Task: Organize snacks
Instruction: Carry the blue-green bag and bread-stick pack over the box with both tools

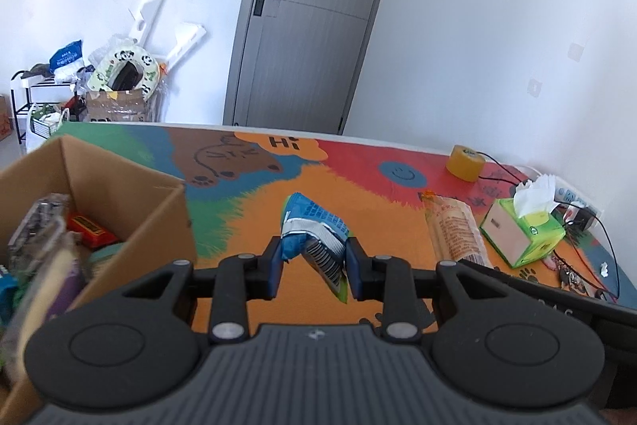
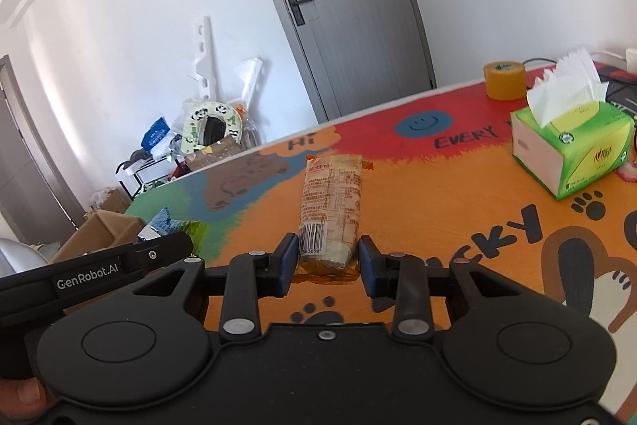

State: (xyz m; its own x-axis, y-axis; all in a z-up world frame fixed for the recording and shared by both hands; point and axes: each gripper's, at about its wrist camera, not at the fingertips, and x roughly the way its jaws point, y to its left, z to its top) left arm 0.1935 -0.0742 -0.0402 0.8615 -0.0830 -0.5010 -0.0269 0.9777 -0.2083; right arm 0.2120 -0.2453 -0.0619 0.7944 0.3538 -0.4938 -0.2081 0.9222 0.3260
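The left claw [image 1: 314, 261] is clenched on one blue snack packet [image 1: 312, 226], its blue pads pressing the crumpled packet from both sides at the centre of the left wrist frame, above the tabletop [image 1: 254, 202]. The right claw [image 2: 328, 261] grips one long orange snack pack [image 2: 332, 202] by its near end, barcode side up, at the centre of the right wrist frame; the pack's far end points toward the upper middle of that frame. Whether either snack touches the tabletop cannot be told.

One open cardboard box [image 1: 119, 186] fills the left edge of the left wrist frame. Inside it lie several snacks, blurred: a red packet [image 1: 89, 228] shows clearly, the others cannot be counted. In the right wrist view the same box sits at lower left, partly behind the left claw's black body.

On the colourful tabletop there is one green tissue box [image 2: 573, 142] with white tissue sticking out, at the right of the right wrist frame, and one yellow tape roll [image 2: 503, 78] beyond it, near the far edge. Black cables [image 1: 597, 249] run along the right side of the left wrist frame.

One grey door [image 1: 310, 22] stands shut in the upper middle, and a heap of household clutter [image 1: 115, 82] sits against the white wall at left.
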